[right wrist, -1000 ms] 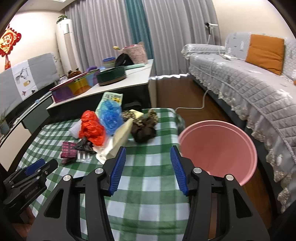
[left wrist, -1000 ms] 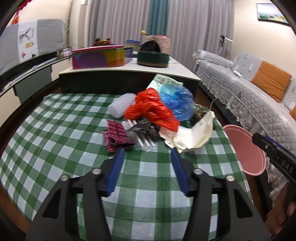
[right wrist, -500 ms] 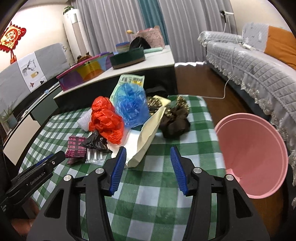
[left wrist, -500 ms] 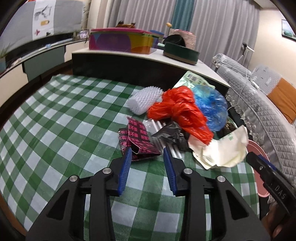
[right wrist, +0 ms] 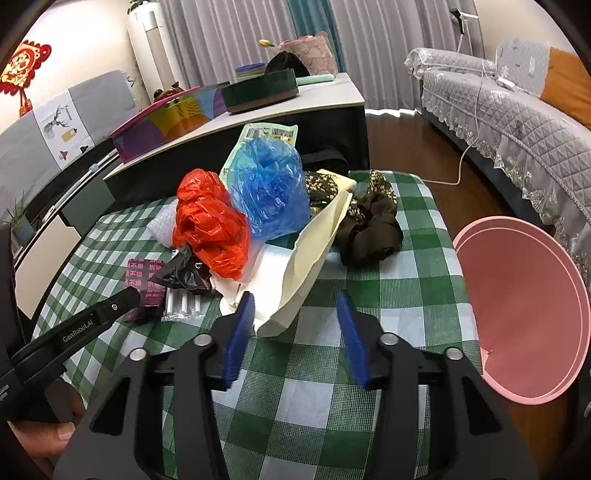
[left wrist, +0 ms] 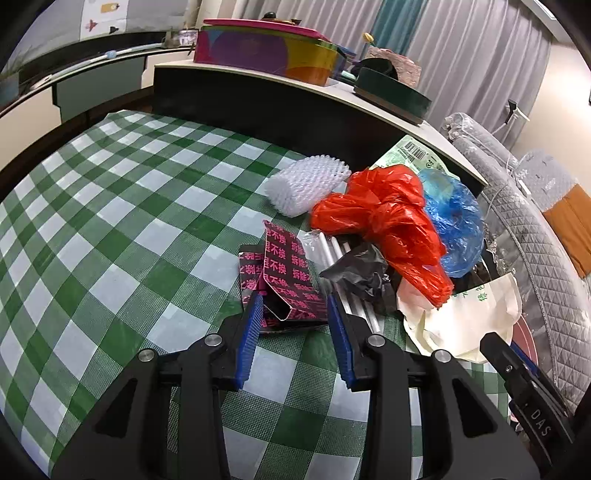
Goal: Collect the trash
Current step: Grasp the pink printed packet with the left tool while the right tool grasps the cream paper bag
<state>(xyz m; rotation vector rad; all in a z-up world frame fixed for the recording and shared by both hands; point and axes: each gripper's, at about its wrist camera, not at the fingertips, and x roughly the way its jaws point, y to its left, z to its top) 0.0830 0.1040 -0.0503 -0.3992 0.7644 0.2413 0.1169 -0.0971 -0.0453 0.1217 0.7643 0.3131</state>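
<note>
A black-and-pink printed carton (left wrist: 286, 275) lies at the near edge of the trash pile on the green checked surface (left wrist: 122, 206). The left gripper (left wrist: 293, 308) has its jaws apart on either side of the carton's near end, not clamped. Beside the carton are a black wrapper (left wrist: 360, 273), a red bag (left wrist: 391, 218) and a blue bag (left wrist: 456, 225). The right gripper (right wrist: 293, 306), jaws apart, holds nothing above a cream paper bag (right wrist: 314, 254). A pink bin (right wrist: 524, 306) stands just off the surface's edge.

A home living room — a quilt-covered sofa (right wrist: 517, 110) with an orange cushion (right wrist: 565, 85), long grey curtains (right wrist: 229, 33), and a green-checked table (right wrist: 369, 295).
</note>
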